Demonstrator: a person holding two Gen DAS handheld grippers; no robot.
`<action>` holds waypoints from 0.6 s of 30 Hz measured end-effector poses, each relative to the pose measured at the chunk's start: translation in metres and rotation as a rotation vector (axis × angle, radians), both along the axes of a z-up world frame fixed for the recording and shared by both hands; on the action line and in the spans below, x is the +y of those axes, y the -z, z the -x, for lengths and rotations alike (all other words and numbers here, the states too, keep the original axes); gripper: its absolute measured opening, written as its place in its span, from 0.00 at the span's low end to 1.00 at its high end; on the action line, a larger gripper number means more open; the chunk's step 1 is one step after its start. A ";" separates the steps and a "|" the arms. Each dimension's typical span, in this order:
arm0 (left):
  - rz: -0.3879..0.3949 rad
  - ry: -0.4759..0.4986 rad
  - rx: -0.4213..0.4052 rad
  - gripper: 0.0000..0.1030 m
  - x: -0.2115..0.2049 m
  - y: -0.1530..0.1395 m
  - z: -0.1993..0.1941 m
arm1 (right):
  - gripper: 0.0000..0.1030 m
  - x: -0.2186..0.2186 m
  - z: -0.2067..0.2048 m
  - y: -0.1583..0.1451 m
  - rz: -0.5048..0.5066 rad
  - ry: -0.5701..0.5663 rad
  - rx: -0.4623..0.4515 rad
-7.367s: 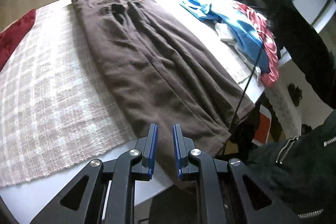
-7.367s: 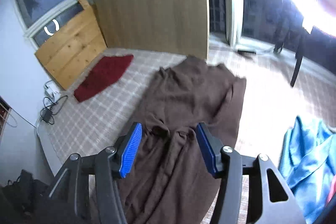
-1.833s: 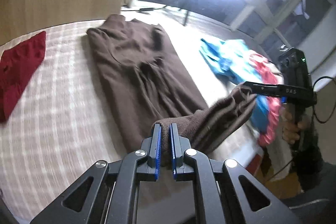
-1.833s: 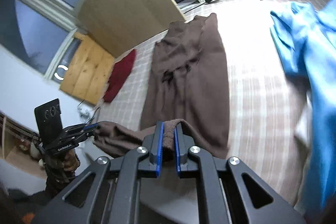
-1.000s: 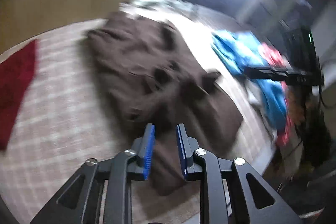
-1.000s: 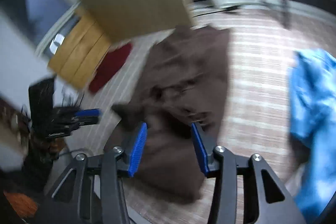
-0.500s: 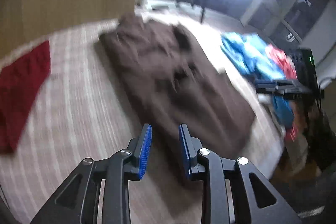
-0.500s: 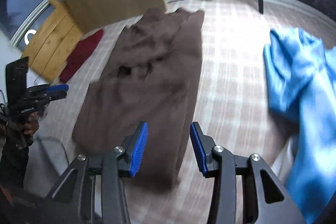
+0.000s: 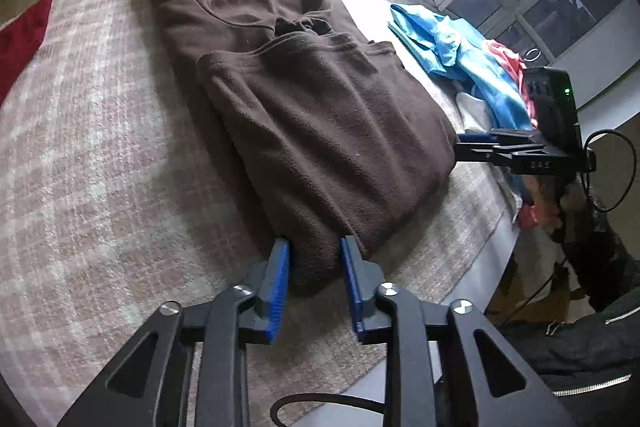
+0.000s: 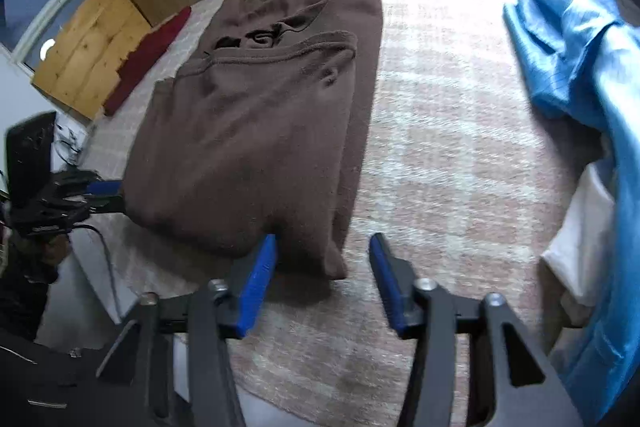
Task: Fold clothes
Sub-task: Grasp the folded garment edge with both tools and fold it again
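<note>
The brown garment (image 9: 320,131) has been doubled over since a moment ago. Its near fold is straddled by the left gripper (image 9: 314,267) and right gripper (image 10: 322,259), jaws apart but just closing; second fold likely next.

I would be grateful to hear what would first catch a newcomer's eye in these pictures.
The brown garment, its near half folded back over itself, lies mid-cloth on the checked tablecloth. The left claw straddles its near fold. A bright blue garment is heaped to the right.
</note>
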State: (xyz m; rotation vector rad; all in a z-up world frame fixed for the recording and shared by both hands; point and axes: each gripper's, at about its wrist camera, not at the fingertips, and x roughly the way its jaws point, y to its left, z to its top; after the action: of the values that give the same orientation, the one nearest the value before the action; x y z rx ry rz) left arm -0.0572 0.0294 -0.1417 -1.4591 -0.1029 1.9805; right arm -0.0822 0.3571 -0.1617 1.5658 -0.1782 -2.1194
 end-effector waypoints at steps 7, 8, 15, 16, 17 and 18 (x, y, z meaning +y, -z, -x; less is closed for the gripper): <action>0.022 0.057 0.069 0.12 0.000 -0.021 -0.005 | 0.04 -0.005 -0.006 -0.021 -0.112 -0.008 0.089; 0.036 0.052 0.055 0.12 -0.002 -0.015 -0.003 | 0.02 -0.006 -0.005 -0.012 -0.152 -0.001 0.072; 0.049 -0.006 0.071 0.11 -0.008 -0.022 0.000 | 0.03 -0.012 -0.013 -0.027 -0.235 -0.011 0.119; 0.055 -0.005 0.087 0.12 -0.007 -0.026 0.001 | 0.04 -0.016 -0.013 -0.042 -0.220 -0.023 0.170; 0.057 -0.003 0.095 0.12 -0.006 -0.028 0.004 | 0.04 -0.027 -0.011 -0.050 -0.189 -0.054 0.197; 0.057 -0.001 0.089 0.12 -0.006 -0.026 0.008 | 0.06 -0.040 -0.009 -0.056 -0.152 -0.090 0.217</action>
State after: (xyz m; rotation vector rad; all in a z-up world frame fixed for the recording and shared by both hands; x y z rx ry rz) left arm -0.0653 0.0237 -0.1153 -1.4041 -0.0093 2.0611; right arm -0.0735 0.3176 -0.1054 1.3834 0.1283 -2.2559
